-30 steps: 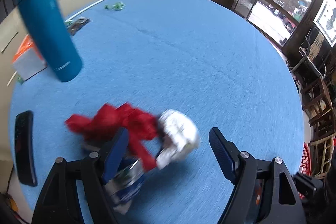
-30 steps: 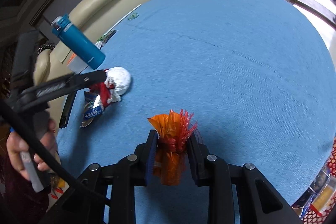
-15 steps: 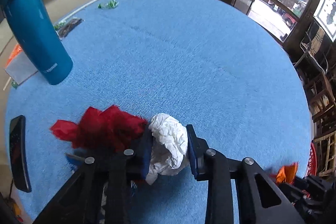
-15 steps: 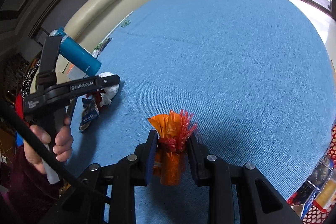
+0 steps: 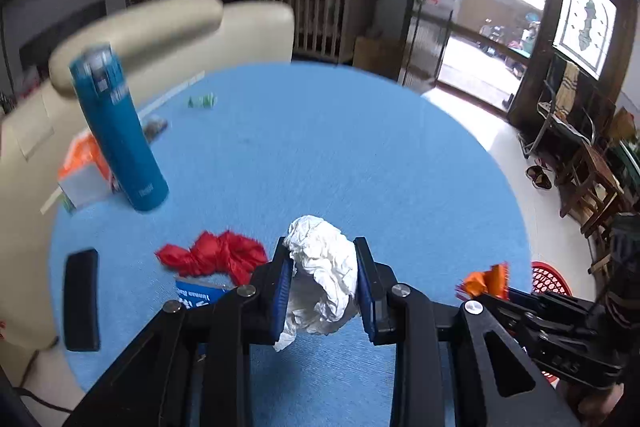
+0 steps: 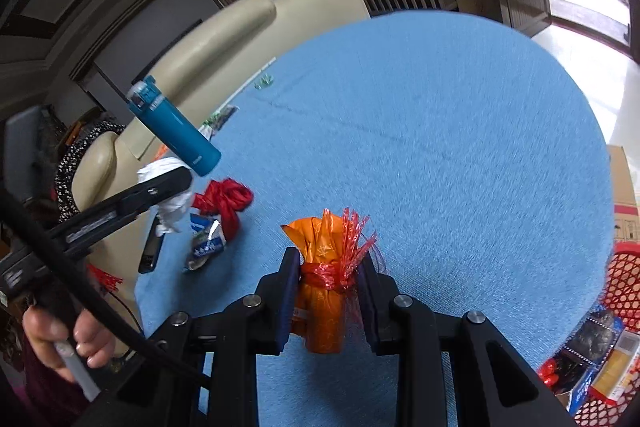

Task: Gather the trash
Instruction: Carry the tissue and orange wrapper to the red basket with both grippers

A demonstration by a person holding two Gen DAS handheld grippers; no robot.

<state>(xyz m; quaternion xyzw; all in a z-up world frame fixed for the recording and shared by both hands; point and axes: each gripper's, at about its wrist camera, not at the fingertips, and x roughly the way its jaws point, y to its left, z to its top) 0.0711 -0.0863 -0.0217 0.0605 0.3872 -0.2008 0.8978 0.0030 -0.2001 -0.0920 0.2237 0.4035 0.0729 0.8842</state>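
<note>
The left hand-held gripper (image 5: 323, 281) pinches a crumpled white paper wad (image 5: 324, 275) above the blue counter (image 5: 340, 155). A red wrapper (image 5: 214, 257) lies just left; a teal bottle (image 5: 118, 131) stands beyond.

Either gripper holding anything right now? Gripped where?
Left gripper pinches the crumpled white paper ball across its middle. Right gripper clamps the orange wrapper at its tied neck.

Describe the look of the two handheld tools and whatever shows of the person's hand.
Both tools are matte black, angular linkages with silver rivets and blue-padded fingers: left tool, right tool. The left one carries small white lettering and a black cable alongside. The left hand is bare, with a dark maroon sleeve.
</note>
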